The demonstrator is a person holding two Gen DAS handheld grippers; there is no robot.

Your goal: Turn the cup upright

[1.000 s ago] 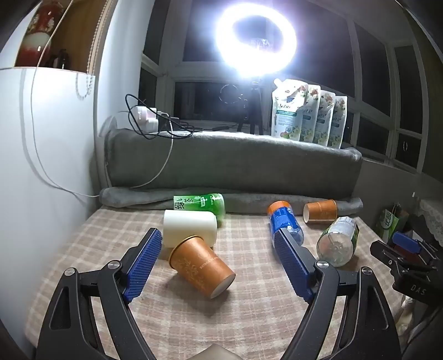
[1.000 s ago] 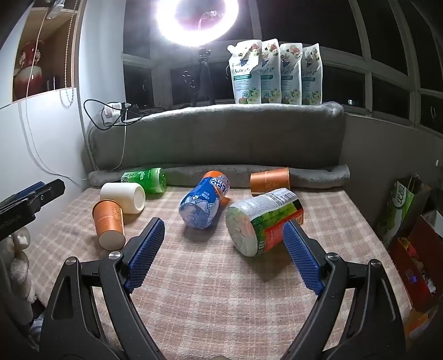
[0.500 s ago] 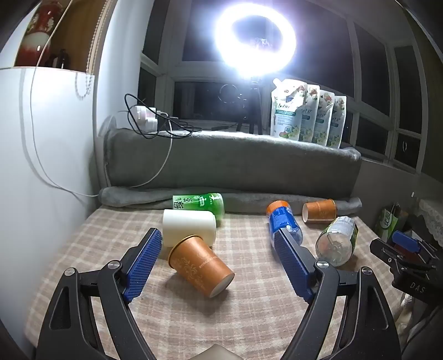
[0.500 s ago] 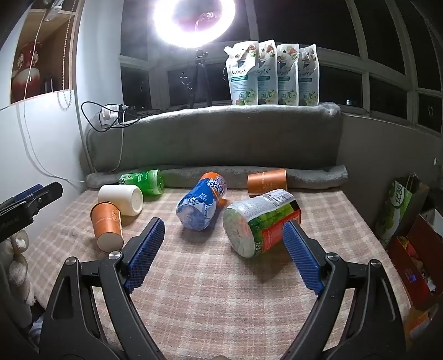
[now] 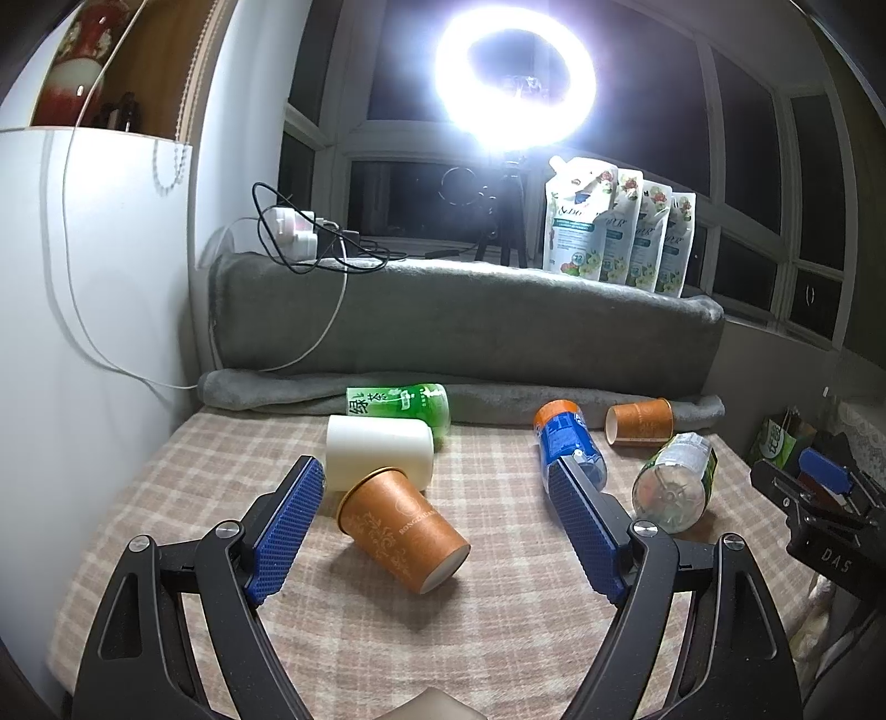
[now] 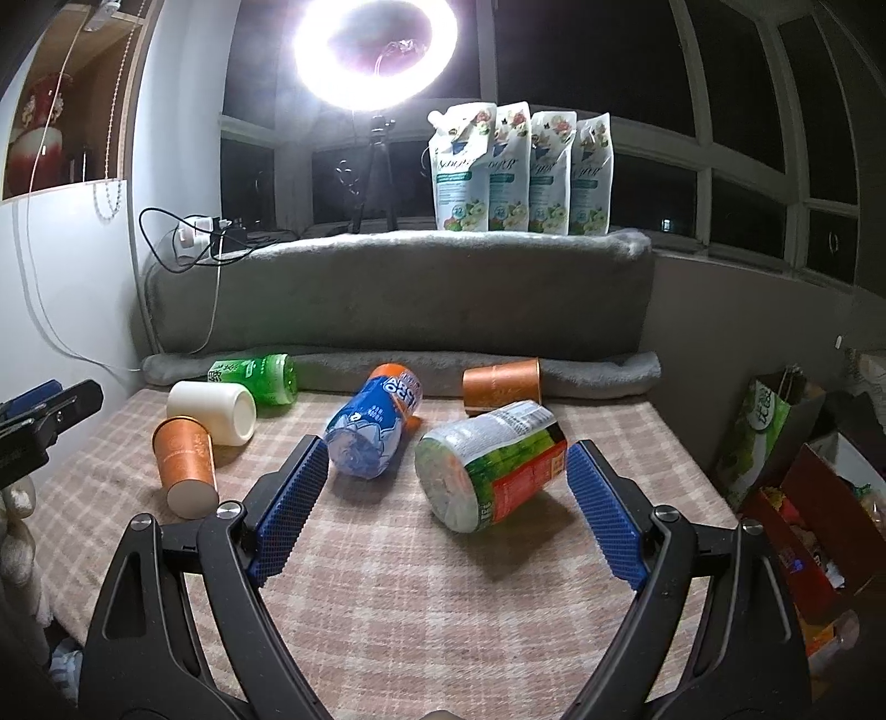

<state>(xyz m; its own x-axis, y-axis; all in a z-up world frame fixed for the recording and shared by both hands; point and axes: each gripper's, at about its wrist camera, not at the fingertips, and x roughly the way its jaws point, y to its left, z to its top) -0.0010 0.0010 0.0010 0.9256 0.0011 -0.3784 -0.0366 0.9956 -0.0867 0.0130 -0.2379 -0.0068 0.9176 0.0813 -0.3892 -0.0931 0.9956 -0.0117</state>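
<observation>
In the left wrist view, the left tongs stand wide apart with nothing between the blue pads except the orange paper cup, which lies on its side on the checked tabletop in the lower middle of the frame. The cup's closed base points toward the lower right and its open rim toward the upper left, where it touches or nearly touches a white cup that also lies on its side. Neither pad touches the orange cup. Just behind the white cup lies a green bottle against a grey blanket roll. Right of centre lies a blue bottle with an orange cap, partly hidden by the right pad, and beyond it a second orange cup on its side. A clear bottle lies at the right, and the right tongs' tip shows at the right edge.

In the right wrist view, the right tongs are also spread open and empty. A labelled bottle lies between the pads in the middle of the frame, with the blue bottle to its left. The orange paper cup lies at the left, well apart from these tongs. A ring light glares at the top.
</observation>
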